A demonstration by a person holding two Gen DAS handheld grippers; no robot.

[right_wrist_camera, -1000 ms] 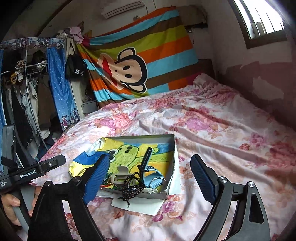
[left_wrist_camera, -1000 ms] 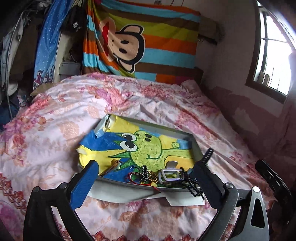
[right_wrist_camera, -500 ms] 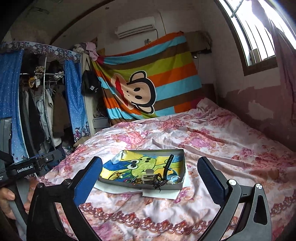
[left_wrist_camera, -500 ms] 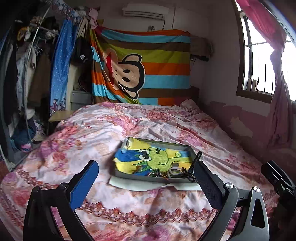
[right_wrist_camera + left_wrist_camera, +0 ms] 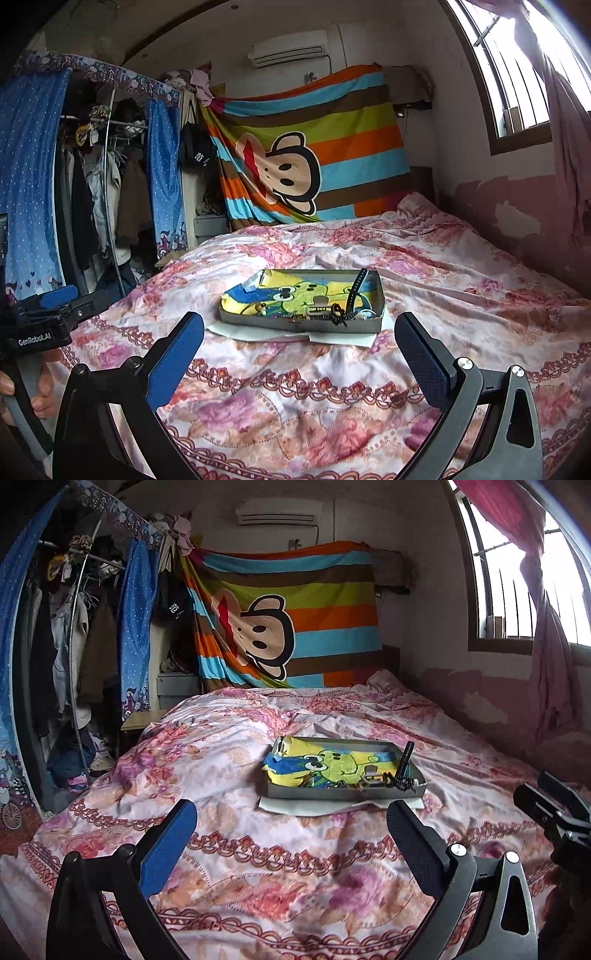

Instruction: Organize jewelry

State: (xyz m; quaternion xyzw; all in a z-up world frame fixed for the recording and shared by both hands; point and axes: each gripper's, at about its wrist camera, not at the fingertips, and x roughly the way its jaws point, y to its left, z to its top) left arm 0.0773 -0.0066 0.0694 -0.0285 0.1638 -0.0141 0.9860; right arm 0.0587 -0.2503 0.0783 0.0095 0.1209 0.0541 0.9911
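Tray: grey tray [image 5: 343,794] at frame centre on the floral bedspread [image 5: 229,746], white paper under it.
Contents: small jewelry [image 5: 376,782], perhaps chains, along its near edge.
Left gripper [image 5: 291,834]: bottom of frame, jaws wide, nothing between.

A tray [image 5: 380,295] sits mid-bed [image 5: 443,266] on a sheet of paper [image 5: 258,334]. Jewelry [image 5: 332,314] lies heaped at the tray's near edge, with a strap [image 5: 356,286] leaning on its right wall. Behind the bed hangs a blanket [image 5: 332,122]; a wardrobe [image 5: 92,184] stands left, a window [image 5: 517,74] right.
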